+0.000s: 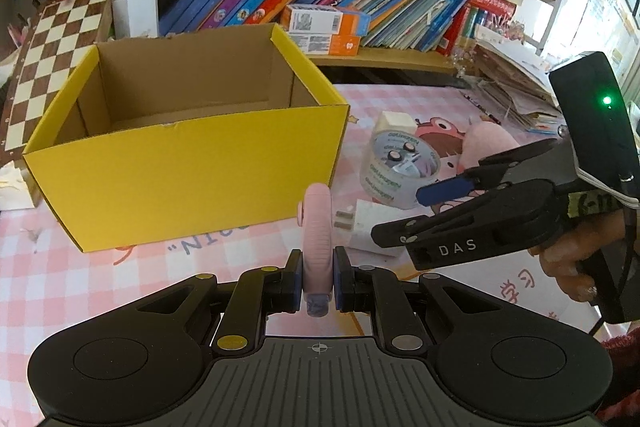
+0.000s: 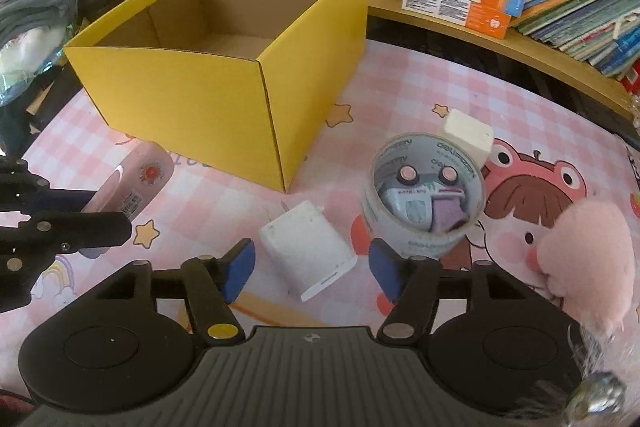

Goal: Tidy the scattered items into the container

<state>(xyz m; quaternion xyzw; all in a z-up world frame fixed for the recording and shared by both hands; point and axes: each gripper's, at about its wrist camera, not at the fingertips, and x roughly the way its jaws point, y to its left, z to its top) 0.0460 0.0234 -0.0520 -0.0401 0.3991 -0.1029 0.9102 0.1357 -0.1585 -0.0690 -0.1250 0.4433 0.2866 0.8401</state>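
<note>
Here, right tool (image 2: pixel 310 273) tilted over charger (image 2: pixel 308 247).

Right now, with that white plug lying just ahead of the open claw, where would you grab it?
Probably across the white charger body's two long flat sides, coming down from above. It lies flat on the mat, prongs pointing toward the yellow box, and the open right gripper already straddles it.

The yellow box (image 2: pixel 224 75) stands open-topped with nothing above its mouth, so the way in from above is free. Its near wall blocks any low approach. Right of it the tabletop (image 2: pixel 400 75) is crowded: white charger (image 2: pixel 308 251), tape roll (image 2: pixel 424 203), white block (image 2: pixel 466 135) and pink plush (image 2: pixel 588 259) sit close together. A bare strip runs between box and charger.
</note>
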